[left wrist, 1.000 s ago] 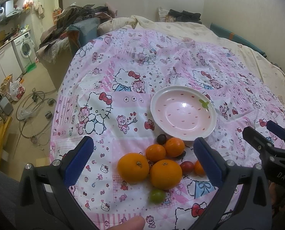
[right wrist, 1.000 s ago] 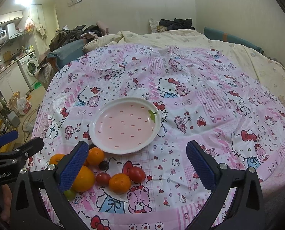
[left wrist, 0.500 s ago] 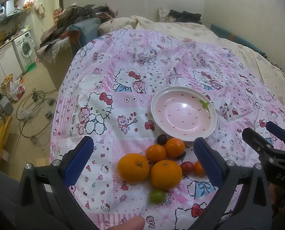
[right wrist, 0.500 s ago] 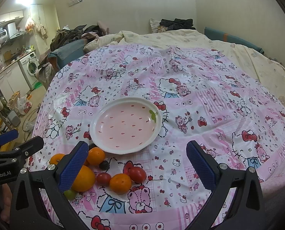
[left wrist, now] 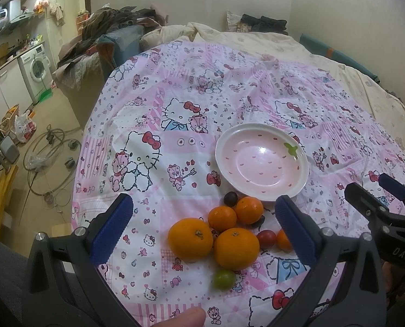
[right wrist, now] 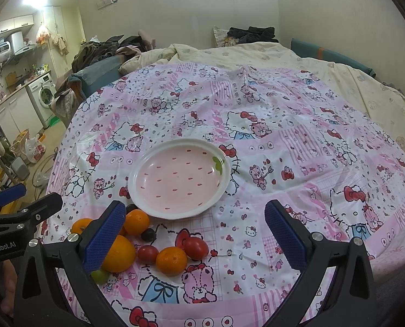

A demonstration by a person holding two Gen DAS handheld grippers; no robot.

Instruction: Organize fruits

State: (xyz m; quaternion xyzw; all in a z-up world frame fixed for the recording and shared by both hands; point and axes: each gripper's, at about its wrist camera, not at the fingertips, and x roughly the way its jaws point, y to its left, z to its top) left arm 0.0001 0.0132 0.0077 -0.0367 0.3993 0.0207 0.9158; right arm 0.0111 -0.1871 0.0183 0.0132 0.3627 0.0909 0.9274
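Observation:
An empty pink plate with a white rim lies on the Hello Kitty cloth. In front of it sits a cluster of fruit: two large oranges, several small tangerines, red tomatoes, dark plums and a green fruit. My left gripper is open and empty, hovering above the oranges. My right gripper is open and empty, above the tomatoes.
The patterned cloth covers a bed with a cream duvet behind. The bed's left edge drops to a floor with cables. A washing machine and piled clothes stand at the far left.

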